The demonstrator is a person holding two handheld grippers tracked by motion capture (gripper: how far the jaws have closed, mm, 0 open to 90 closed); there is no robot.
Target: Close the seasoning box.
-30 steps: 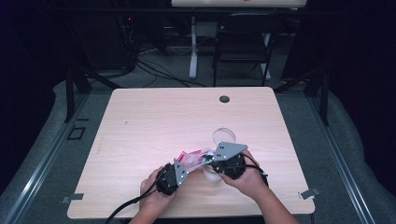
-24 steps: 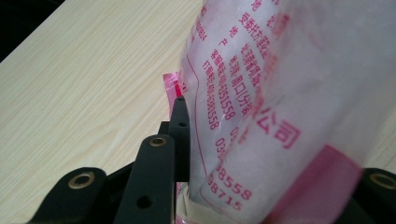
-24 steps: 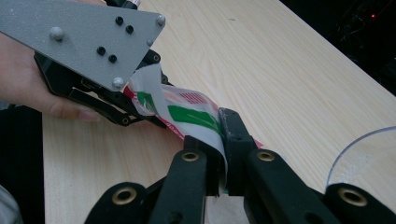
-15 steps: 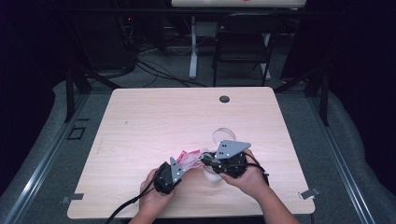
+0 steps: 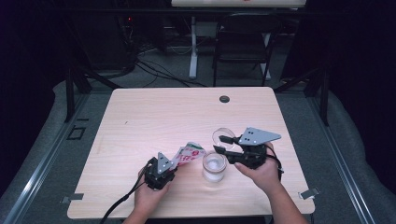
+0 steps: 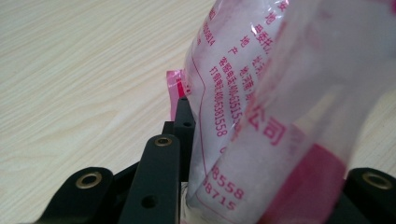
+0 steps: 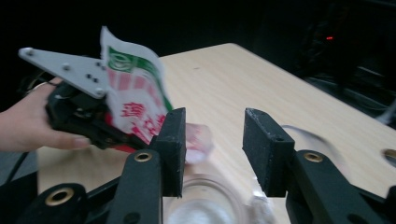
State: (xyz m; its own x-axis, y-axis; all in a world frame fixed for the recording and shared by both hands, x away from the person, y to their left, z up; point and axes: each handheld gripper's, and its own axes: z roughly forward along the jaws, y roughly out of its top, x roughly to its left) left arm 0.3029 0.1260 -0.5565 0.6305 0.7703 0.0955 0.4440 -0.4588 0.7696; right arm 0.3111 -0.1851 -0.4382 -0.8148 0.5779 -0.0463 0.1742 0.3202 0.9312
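The table (image 5: 140,121) is a pale wood-grain rectangle with rounded corners and a small dark round grommet (image 5: 224,99) near its far edge.

A clear glass jar (image 5: 214,167), cylindrical and holding white granular material, stands on the table toward the near edge. Its clear round lid (image 5: 223,136) lies flat on the table just beyond the jar.

The left gripper (image 5: 169,164) is left of the jar. Its jaws are pinched on a bag (image 5: 189,154) of thin, crinkled, translucent plastic printed in red, pink and green. In the left gripper view the bag (image 6: 261,107) shows white contents behind red lettering and rises from between the black jaws. In the high view the bag's long axis runs from the left gripper toward the jar, and its free end points at the jar rim, tilted upward. Whether the bag touches the jar cannot be told.

The right gripper (image 5: 223,143) is right of the jar, beside the lid, with the grey three-cornered plate on top. In the right gripper view its jaws (image 7: 212,149) stand spread with an empty gap, above the jar (image 7: 205,205) mouth, and the bag (image 7: 135,93) is held beyond them.
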